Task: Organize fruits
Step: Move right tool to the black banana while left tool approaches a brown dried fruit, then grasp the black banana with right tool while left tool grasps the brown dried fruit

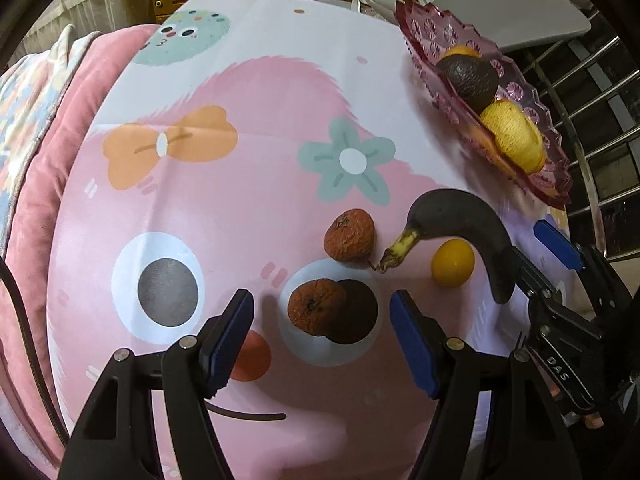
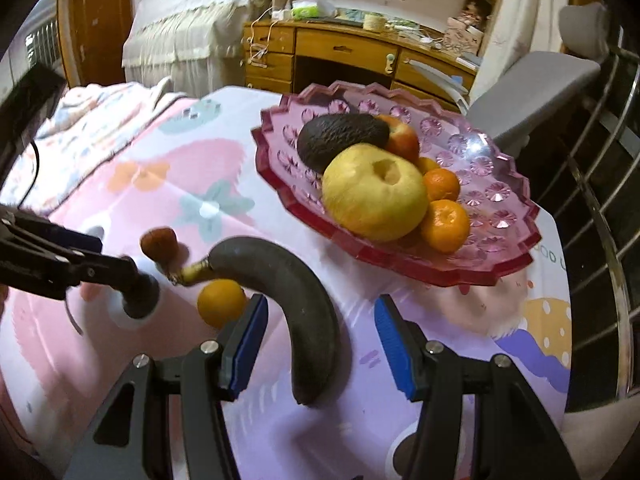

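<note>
A blackened banana (image 2: 296, 300) lies on the cartoon tablecloth between the open fingers of my right gripper (image 2: 320, 340), which is not closed on it. It also shows in the left wrist view (image 1: 472, 232). My left gripper (image 1: 322, 320) is open above a shrivelled orange fruit (image 1: 316, 306). A second shrivelled fruit (image 1: 350, 240) and a small orange (image 1: 452, 268) lie near the banana's stem. A pink glass dish (image 2: 500, 208) holds an avocado (image 2: 340, 136), a yellow fruit (image 2: 374, 192), an apple and tangerines.
The table edge and a metal railing (image 2: 600, 200) run along the right. A grey chair (image 2: 532, 84) and a wooden desk (image 2: 340, 56) stand behind the table. A pink cushion (image 1: 52, 152) lies at the left.
</note>
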`<state>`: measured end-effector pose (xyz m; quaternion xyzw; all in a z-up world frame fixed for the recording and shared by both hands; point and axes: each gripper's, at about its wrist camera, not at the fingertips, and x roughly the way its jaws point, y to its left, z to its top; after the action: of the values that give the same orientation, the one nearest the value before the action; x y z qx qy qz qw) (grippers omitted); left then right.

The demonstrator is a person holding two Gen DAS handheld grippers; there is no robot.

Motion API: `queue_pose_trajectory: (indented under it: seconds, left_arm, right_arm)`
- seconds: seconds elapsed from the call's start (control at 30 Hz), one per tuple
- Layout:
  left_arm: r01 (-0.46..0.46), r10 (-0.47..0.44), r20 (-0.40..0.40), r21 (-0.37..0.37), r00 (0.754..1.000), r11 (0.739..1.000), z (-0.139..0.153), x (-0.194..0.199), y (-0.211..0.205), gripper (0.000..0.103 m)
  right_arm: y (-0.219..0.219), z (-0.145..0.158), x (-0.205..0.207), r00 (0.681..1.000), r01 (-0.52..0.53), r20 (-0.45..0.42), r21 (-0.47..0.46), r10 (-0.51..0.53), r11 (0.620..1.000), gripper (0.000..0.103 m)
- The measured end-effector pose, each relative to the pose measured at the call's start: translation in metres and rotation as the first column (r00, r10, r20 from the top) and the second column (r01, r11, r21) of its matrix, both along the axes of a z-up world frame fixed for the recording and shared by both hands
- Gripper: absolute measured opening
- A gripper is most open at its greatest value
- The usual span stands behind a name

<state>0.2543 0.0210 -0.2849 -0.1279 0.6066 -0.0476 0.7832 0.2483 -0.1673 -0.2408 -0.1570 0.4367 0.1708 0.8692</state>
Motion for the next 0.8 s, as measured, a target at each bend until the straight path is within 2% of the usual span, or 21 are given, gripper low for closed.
queue_pose_trajectory:
  seconds: [0.43, 0.6, 0.8]
  left_arm:
    - [0.036, -0.035, -0.036, 0.026, 0.999, 0.999, -0.012, 0.008, -0.009, 0.051]
    - [0.041, -0.039, -0.048, 0.043, 0.998, 0.998, -0.011, 0.011, -0.013, 0.041]
    - [0.041, -0.038, -0.047, 0.05, 0.998, 0.998, -0.011, 0.011, -0.013, 0.03]
  right_arm:
    - [0.004, -0.025, 0.009, 0.998, -0.046, -0.038, 0.004, 0.046, 0.999, 0.055]
    - [0.005, -0.032, 0.012, 0.997, -0.068, -0.044, 0.021, 0.068, 0.997, 0.037]
    - [0.001, -0.033, 0.012, 0.997, -0.075, -0.032, 0.051, 0.077, 0.996, 0.037]
